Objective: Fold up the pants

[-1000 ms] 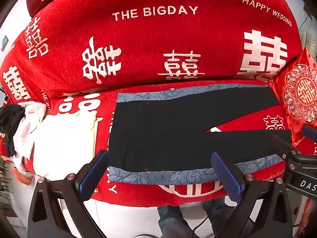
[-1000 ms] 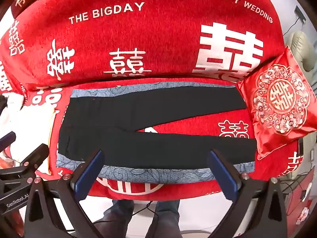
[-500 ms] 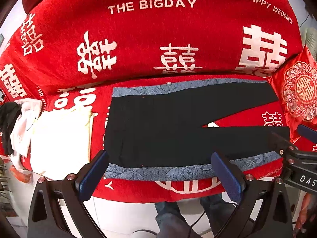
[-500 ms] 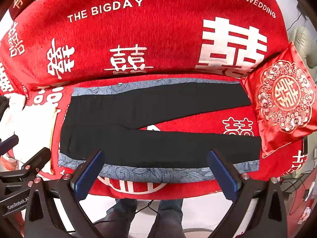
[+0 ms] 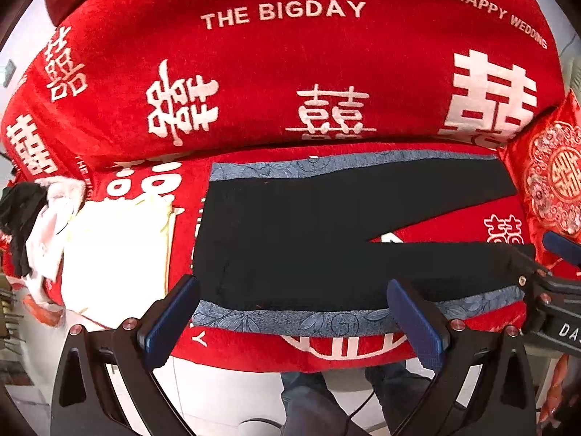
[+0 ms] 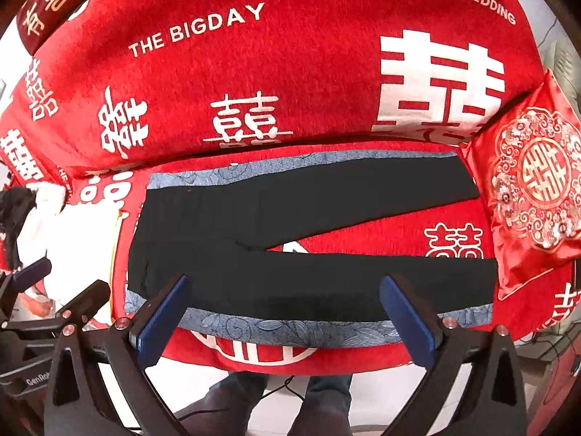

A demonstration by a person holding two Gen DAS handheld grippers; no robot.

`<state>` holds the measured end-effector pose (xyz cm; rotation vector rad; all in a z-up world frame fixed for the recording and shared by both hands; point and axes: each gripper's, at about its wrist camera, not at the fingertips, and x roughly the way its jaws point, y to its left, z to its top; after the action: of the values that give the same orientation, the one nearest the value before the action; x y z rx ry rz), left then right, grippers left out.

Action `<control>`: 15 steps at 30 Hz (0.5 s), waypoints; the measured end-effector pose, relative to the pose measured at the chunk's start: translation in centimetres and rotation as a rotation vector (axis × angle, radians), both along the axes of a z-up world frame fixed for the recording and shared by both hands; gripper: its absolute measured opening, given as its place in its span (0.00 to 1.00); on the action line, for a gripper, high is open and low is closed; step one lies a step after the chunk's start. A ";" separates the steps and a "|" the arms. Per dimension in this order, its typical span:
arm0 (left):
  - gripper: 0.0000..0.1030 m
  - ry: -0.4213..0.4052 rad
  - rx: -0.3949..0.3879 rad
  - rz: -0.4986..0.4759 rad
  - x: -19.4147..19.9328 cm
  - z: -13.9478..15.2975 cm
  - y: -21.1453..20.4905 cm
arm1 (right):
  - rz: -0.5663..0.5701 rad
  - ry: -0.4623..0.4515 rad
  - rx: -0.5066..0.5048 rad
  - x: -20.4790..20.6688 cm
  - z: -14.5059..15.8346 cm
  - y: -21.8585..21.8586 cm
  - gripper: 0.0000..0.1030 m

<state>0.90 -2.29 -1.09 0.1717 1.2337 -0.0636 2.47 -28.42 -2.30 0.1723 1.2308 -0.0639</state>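
Slightly closer to sofa (image 5: 290, 72) than second ago; pants (image 5: 308, 247) unmoved. Spread flat on seat, waistband left, legs splayed right, no fold yet. Left gripper (image 5: 290, 312), right gripper (image 6: 287, 312) hovering at near edge, jaws wide, empty.

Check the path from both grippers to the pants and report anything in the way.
Nothing visible blocks either one. The black pants lie flat on the red sofa seat, nothing on top. The left gripper and right gripper hang open off the front edge.
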 end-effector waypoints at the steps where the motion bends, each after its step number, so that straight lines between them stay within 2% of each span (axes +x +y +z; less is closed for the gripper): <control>1: 1.00 0.000 0.003 0.008 0.0 0.0 -0.1 | 0.009 0.004 0.002 0.0 0.0 -0.2 1.00; 7: 1.00 0.024 0.029 0.094 -1.4 -1.0 -0.8 | 0.060 0.033 0.014 -0.3 -1.0 -1.9 1.00; 12: 1.00 0.089 0.047 0.180 -3.2 -3.5 -0.4 | 0.110 0.088 0.040 -0.8 -3.8 -3.0 1.00; 15: 1.00 0.134 0.035 0.178 -3.9 -5.1 0.0 | 0.129 0.138 0.037 -1.0 -5.9 -2.9 1.00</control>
<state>-3.04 -2.32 -6.17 0.0882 1.3798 0.1028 1.43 -31.30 -8.15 0.1223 1.3786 0.0599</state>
